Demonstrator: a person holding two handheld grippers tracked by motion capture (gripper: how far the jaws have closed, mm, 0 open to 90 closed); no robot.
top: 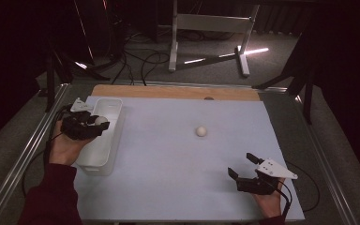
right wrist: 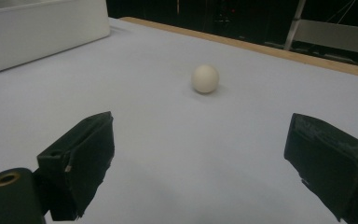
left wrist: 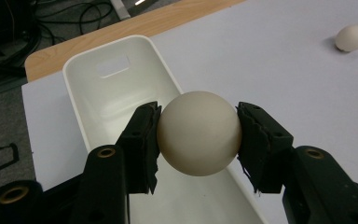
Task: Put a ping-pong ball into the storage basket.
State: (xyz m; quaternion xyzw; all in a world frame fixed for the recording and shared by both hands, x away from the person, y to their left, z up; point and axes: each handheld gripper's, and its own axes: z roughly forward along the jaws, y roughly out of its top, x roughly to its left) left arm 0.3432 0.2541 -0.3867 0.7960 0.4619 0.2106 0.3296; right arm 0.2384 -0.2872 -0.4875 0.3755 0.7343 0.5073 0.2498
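Ball (left wrist: 199, 133) sits clamped in the left gripper (left wrist: 199, 140) over the white bin (left wrist: 121, 70); right gripper (right wrist: 200, 154) gapes apart.

The white bin (right wrist: 42, 35) is cut off by the right gripper view's top-left edge.

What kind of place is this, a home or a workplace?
Probably a lab or test room: a covered work table with metal rails, loose cables on grey carpet, a metal stand, dark surroundings.

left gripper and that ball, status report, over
Left gripper shut on cream ball, above the white bin. Right gripper open, empty. Second ball loose mid-table. Nothing in the way.
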